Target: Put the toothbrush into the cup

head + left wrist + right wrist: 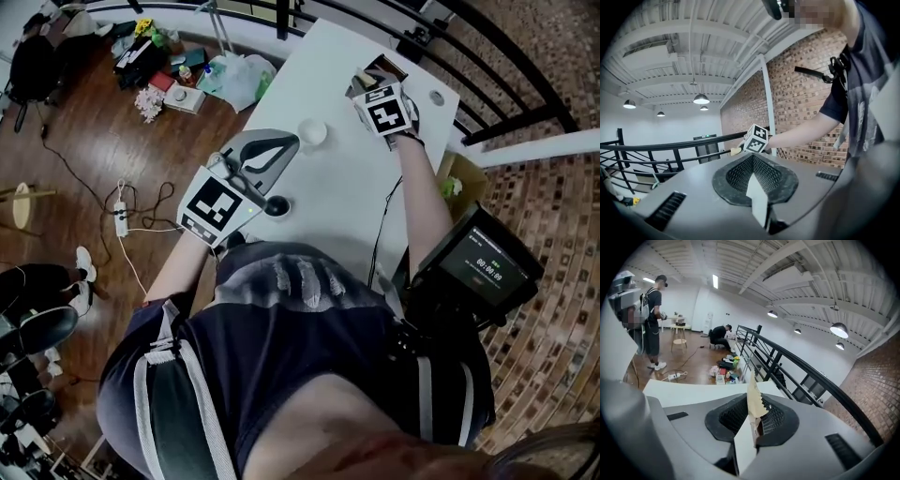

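Note:
A small white cup [312, 132] stands on the white table [347, 178]. My left gripper [291, 141] hovers just left of the cup; in the left gripper view its jaws [757, 187] look shut with nothing between them. My right gripper [368, 81] is at the table's far end, raised off the surface. It is shut on a thin tan cardboard pack [753, 397] that sticks up between the pads; the same pack shows as a brown open pack [377, 71] in the head view. No bare toothbrush is visible.
A black round object [277, 206] and a black cable [384, 216] lie on the table near me. A screen [483, 262] stands at the right. A black railing [487, 56] runs past the table's far side. Bags and clutter [187, 75] lie on the wooden floor.

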The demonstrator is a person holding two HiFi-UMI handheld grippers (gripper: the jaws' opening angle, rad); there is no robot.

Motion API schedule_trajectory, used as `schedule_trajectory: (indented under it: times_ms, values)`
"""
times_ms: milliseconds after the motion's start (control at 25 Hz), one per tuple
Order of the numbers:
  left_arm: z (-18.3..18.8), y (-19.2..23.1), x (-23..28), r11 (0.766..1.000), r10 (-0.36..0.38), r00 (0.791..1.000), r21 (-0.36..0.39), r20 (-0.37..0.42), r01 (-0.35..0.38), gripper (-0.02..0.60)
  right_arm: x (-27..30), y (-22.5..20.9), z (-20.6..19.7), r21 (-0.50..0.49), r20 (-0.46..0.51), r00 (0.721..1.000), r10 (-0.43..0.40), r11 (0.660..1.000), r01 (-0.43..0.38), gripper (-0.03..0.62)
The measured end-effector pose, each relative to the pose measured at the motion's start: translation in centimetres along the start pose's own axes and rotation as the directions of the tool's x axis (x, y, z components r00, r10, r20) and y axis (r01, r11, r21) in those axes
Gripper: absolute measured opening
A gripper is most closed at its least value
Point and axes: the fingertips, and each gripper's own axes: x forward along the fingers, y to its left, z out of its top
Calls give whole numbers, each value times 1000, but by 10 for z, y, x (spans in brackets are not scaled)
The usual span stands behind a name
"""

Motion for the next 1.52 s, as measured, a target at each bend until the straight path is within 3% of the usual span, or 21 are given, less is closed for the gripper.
schedule_trajectory:
  times_ms: [400,680,960,1520]
  values:
    - [0,10,-6,1000,9,999,-10,32,-8,-3,-61,17,25,206,186,980,-70,978,31,63]
    - [-2,13,-19,1000,12,999,-12,43,-12,-3,-100,42,42,257,266,962,-60,966,-11,63]
    - [-3,12,-29,1000,22,999,-18,48,-21,-3,-112,67,39,281,271,963,7,956,-86,63]
    - [-18,16,-55,997,65,998,-48,24,-64,-3,-85,113,11,272,167,981,98,952,-141,64]
